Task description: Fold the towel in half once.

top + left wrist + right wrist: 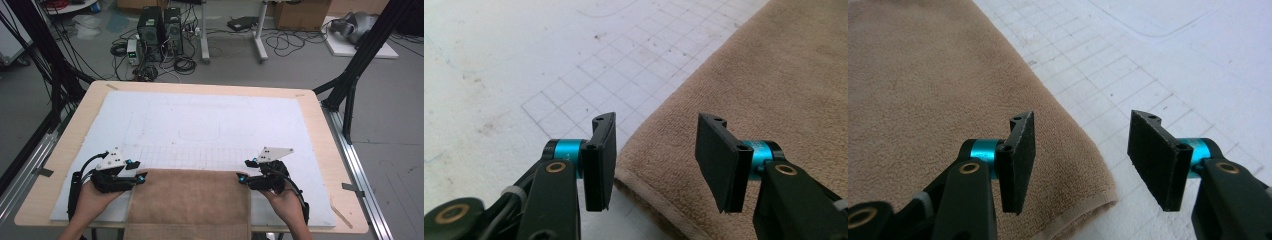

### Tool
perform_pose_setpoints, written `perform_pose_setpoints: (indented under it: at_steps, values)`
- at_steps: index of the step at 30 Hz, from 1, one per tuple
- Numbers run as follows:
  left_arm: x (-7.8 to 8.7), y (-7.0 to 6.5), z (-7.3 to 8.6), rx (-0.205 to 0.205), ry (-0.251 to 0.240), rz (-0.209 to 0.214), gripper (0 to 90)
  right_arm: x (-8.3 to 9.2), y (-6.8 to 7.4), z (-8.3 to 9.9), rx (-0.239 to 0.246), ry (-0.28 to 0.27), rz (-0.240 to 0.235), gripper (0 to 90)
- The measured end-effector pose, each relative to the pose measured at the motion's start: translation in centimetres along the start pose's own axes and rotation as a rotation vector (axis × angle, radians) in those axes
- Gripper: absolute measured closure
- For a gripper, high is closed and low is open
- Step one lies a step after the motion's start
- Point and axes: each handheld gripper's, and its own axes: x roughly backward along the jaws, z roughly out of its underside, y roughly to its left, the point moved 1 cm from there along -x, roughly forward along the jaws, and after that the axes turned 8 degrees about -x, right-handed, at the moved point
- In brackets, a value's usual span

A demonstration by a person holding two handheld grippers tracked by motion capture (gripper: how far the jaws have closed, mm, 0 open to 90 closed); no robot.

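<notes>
A brown towel (189, 202) lies flat on the near part of the white board (200, 120), and its near end hangs over the front edge of the table (320, 115). The far edge of the towel runs straight across, just below the thin grid lines drawn on the board.

The left gripper (142, 176) is at the far left corner of the towel, held in the person's left hand (92, 200). In the left gripper view its jaws stand apart, about half open, and the corner of the towel (744, 100) is below and between them (the pads do not press on the cloth, there is free space on both sides). The hemmed edge of the towel passes under the gap, and the white board (499, 75) with its grid is on the left side of this view.

The right gripper (241, 177) is at the far right corner of the towel, in the right hand (286, 200). Its jaws are also about half open and hold nothing. In the right gripper view the towel (923, 85) lies under the left jaw, its corner ends just below the gap, and the right jaw is over the bare board (1173, 60).

Both grippers point toward each other across the towel, well apart, one at each corner.
</notes>
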Motion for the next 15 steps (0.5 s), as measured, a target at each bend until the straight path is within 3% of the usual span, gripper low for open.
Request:
perform_pose_setpoints:
  at_steps: [15]
  values:
    - [-1.4,0.8,0.6,0.038,0.058,0.028,48.1,-1.4,-0.9,1.3,-0.034,0.049,0.009,44.0]
